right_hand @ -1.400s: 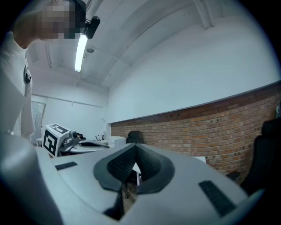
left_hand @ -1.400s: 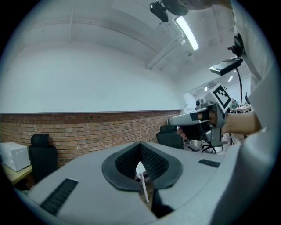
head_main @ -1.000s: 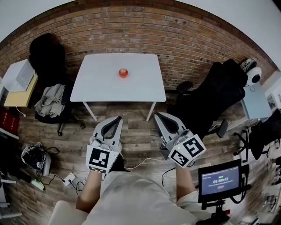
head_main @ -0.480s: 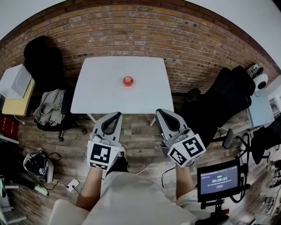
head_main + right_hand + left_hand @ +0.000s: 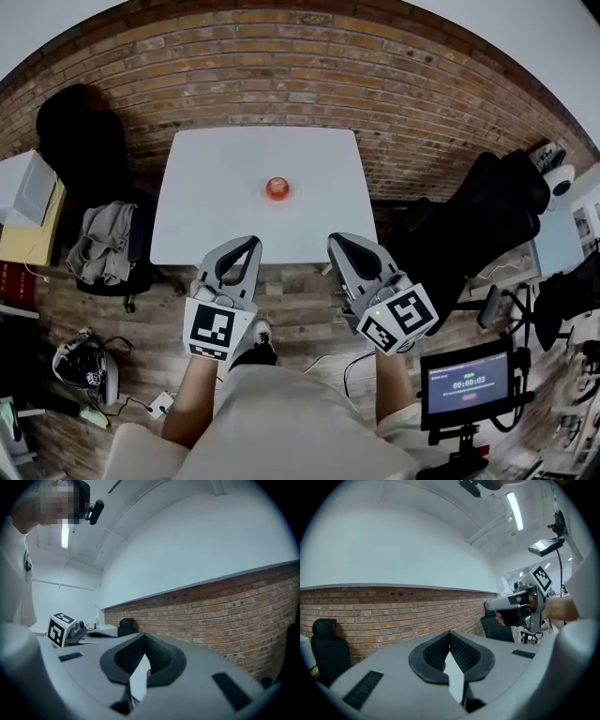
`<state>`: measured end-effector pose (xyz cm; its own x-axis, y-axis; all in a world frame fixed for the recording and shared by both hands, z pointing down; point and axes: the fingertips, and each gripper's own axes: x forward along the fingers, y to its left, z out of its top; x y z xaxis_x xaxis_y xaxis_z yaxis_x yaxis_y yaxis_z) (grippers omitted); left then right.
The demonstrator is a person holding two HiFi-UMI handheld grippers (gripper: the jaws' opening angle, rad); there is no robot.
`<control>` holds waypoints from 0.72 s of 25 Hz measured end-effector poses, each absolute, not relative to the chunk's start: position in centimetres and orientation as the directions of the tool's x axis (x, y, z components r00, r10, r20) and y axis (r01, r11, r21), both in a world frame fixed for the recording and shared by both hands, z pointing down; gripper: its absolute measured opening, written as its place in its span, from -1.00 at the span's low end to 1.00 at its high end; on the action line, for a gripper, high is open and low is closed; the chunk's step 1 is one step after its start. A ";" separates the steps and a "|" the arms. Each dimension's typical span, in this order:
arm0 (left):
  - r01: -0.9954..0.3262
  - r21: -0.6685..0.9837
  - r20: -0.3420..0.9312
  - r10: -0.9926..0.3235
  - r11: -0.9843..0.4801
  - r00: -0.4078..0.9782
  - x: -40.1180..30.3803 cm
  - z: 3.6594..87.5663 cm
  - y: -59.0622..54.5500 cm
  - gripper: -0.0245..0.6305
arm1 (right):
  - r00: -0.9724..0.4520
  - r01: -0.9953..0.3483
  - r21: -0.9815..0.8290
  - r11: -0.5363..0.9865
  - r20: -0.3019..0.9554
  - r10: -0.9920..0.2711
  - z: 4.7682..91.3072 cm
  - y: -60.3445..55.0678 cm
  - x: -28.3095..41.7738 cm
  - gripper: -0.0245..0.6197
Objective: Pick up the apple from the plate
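Fingers [image 5: 465, 654] pressed together and empty on left gripper [image 5: 249, 244] and right gripper [image 5: 337, 240]; apple [image 5: 277, 188] lies farther out on the table [image 5: 211, 197], between them, slightly nearer the left.

White rectangular table [image 5: 225, 187] stands on a wood-plank floor [image 5: 291, 300], its far edge close to a brick wall [image 5: 281, 75]. One red apple [image 5: 277, 188] sits near the middle of the top. What lies directly under it is too small to tell.
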<state>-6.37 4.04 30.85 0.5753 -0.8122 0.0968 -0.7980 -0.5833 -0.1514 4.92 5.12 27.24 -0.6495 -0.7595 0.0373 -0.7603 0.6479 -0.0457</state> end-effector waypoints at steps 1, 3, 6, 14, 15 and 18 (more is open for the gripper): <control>-0.795 -0.149 0.095 -0.809 -0.588 0.580 -6.6 30.8 3.3 -0.91 | -0.651 -0.759 -0.041 0.649 0.040 -0.758 27.3 4.5 4.6 -0.92; -0.792 -0.144 0.094 -0.805 -0.593 0.586 -7.1 30.9 1.7 -0.91 | -0.652 -0.758 -0.035 0.651 0.045 -0.757 27.4 3.0 4.0 -0.92; -0.786 -0.140 0.101 -0.798 -0.602 0.593 -7.9 31.3 -0.7 -0.91 | -0.647 -0.762 -0.040 0.646 0.050 -0.761 27.7 0.7 3.1 -0.92; -0.761 -0.139 0.123 -0.773 -0.634 0.622 -9.7 31.9 -6.6 -0.91 | -0.608 -0.794 -0.081 0.603 0.069 -0.791 28.7 -5.2 1.8 -0.92; -0.754 -0.139 0.128 -0.767 -0.642 0.629 -9.8 31.9 -7.1 -0.91 | -0.603 -0.798 -0.086 0.597 0.073 -0.795 28.7 -5.8 1.7 -0.92; -0.738 -0.136 0.141 -0.750 -0.661 0.646 -9.9 32.2 -8.6 -0.91 | -0.588 -0.809 -0.090 0.582 0.083 -0.805 28.9 -7.4 1.6 -0.92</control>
